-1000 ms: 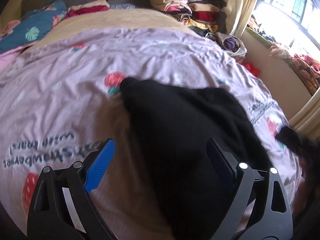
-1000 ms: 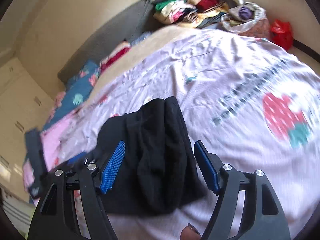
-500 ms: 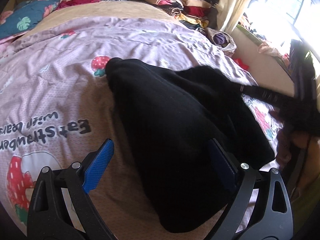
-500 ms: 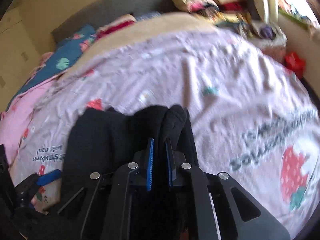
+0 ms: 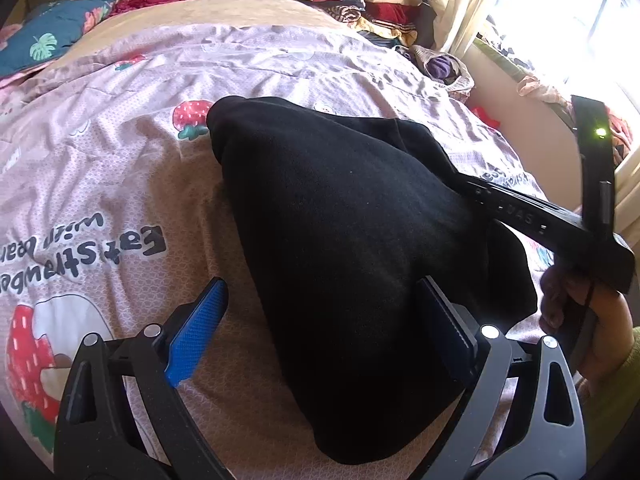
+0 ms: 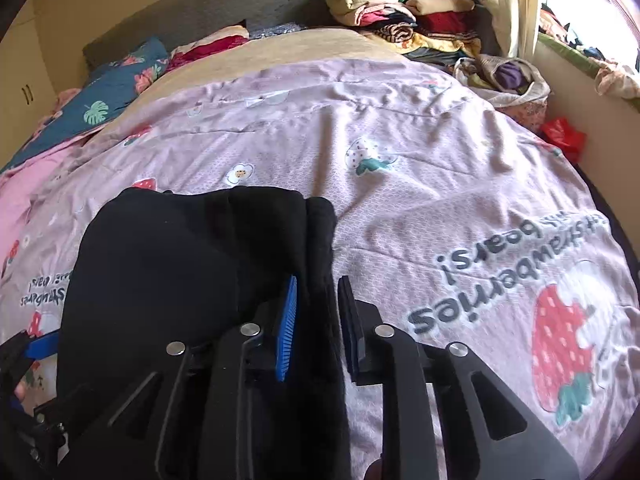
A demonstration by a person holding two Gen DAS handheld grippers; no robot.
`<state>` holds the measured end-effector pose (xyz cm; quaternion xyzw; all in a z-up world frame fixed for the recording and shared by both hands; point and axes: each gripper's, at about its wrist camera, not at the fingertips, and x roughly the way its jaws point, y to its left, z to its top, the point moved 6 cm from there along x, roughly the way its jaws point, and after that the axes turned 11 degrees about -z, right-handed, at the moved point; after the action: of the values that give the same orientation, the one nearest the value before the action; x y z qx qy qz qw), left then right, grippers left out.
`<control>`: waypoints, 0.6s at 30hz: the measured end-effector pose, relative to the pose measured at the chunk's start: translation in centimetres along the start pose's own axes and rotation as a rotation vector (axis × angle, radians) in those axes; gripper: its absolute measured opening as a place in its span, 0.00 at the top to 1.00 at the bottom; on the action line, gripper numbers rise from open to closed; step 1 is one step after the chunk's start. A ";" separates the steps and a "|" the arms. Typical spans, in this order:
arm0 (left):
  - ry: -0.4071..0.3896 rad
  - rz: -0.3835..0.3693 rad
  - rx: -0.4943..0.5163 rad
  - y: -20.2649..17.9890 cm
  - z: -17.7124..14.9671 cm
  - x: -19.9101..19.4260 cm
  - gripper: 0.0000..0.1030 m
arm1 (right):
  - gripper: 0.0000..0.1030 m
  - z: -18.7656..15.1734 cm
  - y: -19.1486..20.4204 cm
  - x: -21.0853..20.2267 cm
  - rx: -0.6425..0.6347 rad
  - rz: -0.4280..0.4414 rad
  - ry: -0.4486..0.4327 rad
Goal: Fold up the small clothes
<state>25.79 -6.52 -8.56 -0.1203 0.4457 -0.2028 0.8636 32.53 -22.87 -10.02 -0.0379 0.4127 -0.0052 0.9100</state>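
A black garment (image 5: 344,232) lies bunched on the pink strawberry bedspread (image 5: 120,184). My left gripper (image 5: 320,324) is open, its blue pad left of the cloth and its dark pad over the cloth's near part. In the right wrist view the garment (image 6: 168,264) lies folded in thick layers. My right gripper (image 6: 318,308) is shut on its right edge fold, the pads a narrow gap apart with black cloth between them. The right gripper's body (image 5: 560,220) also shows at the right of the left wrist view.
A stack of folded clothes (image 6: 404,8) stands at the bed's far right corner, with a bag of clothes (image 6: 508,76) and a red bag (image 6: 564,136) beside it. Pillows (image 6: 100,92) lie at the far left. A bright window is at the right.
My right gripper closed on the garment's right edge fold a second ago and still holds it. The left gripper stayed open and the garment now lies a little closer to it.
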 end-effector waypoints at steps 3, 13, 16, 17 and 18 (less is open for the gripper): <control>-0.001 0.003 0.002 -0.1 0.1 -0.2 0.15 | 0.73 -0.4 -1.0 -1.4 0.021 -0.010 -0.010; 0.006 0.001 0.018 -0.9 -0.4 -0.9 0.15 | 0.53 -2.4 -2.1 -6.4 0.086 0.089 -0.017; 0.010 0.004 0.017 -1.0 -0.7 -0.9 0.15 | 0.46 -3.5 -1.5 -6.9 0.084 0.127 0.009; 0.010 0.003 0.015 -1.1 -0.7 -0.9 0.15 | 0.45 -3.9 -1.4 -6.9 0.082 0.136 0.019; 0.012 0.004 0.015 -1.1 -0.8 -1.0 0.15 | 0.45 -4.3 -1.2 -6.8 0.073 0.131 0.029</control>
<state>24.38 -7.06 -7.90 -0.1117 0.4494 -0.2051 0.8622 24.82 -24.04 -7.67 0.0222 0.4268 0.0387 0.9032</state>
